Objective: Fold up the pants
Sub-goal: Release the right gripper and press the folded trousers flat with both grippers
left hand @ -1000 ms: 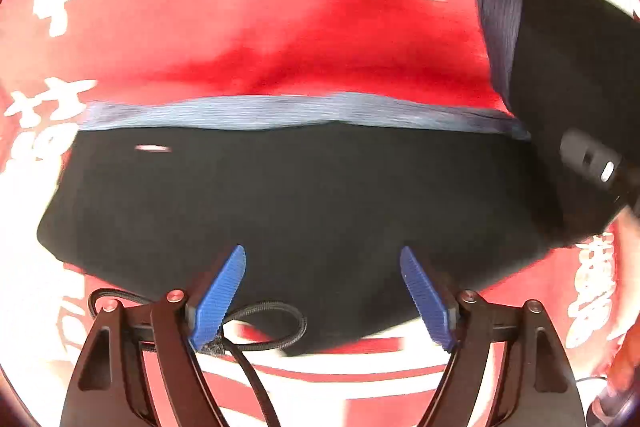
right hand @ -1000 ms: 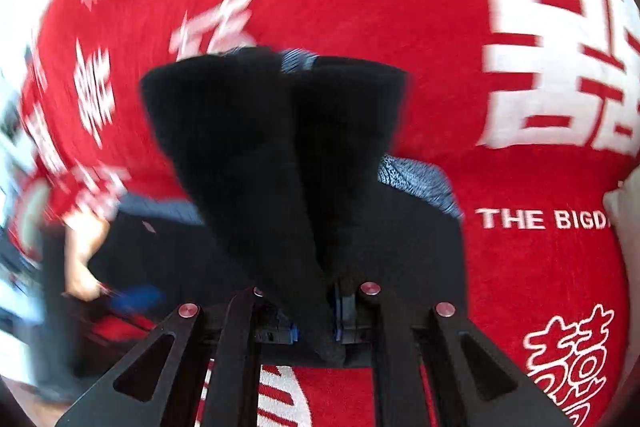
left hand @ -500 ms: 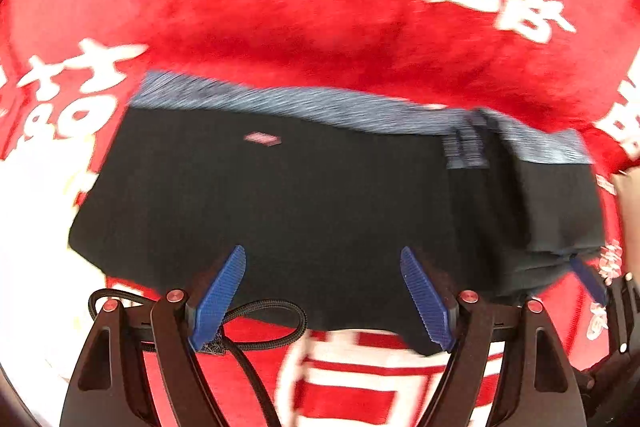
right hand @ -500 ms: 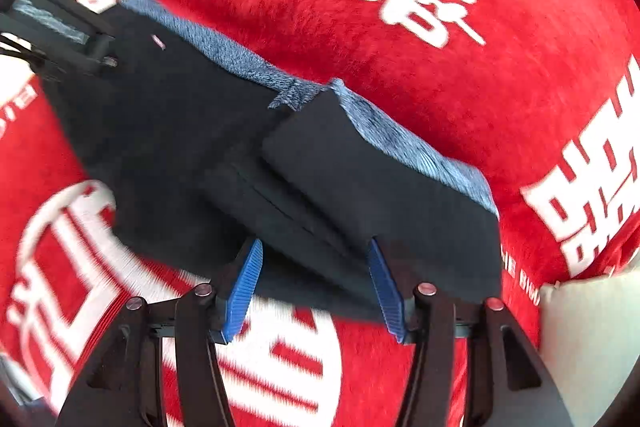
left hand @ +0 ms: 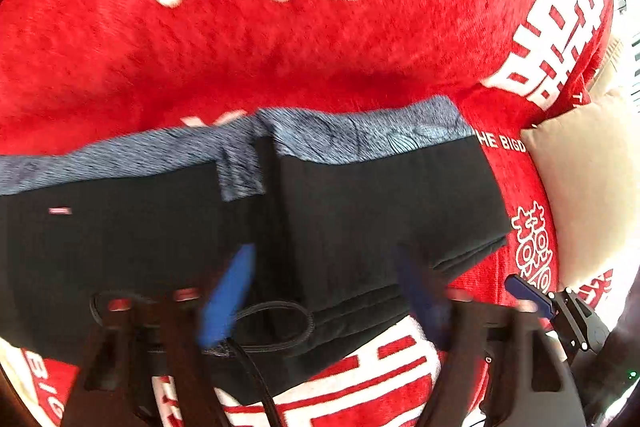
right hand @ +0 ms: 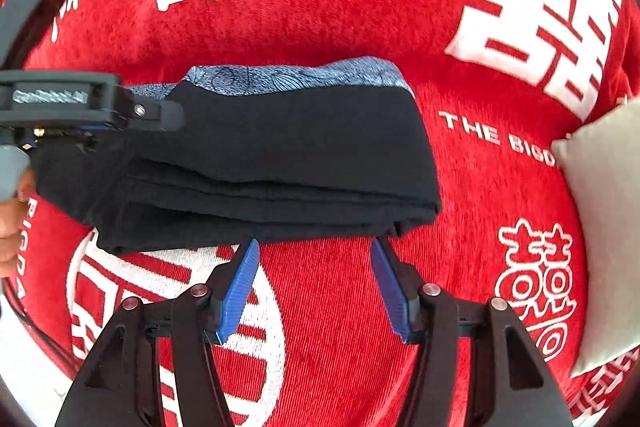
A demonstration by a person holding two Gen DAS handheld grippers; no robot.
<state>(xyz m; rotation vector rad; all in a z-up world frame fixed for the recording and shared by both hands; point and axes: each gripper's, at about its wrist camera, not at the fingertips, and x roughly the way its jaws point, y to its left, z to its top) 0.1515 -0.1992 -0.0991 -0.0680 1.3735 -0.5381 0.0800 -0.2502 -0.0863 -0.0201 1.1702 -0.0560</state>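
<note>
- Pants (right hand: 280, 147) lie folded on red cloth (right hand: 360, 7), bare cloth beyond every edge.
- Right claw (right hand: 314, 287) opening, empty, just short of the near fold.
- Left claw (left hand: 320, 295) closing, blurred, over pants.

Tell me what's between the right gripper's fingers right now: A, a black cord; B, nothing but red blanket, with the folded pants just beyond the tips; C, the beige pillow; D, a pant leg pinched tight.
B: the right gripper stands open over the red blanket, and the folded pants lie just past its fingertips.
</note>
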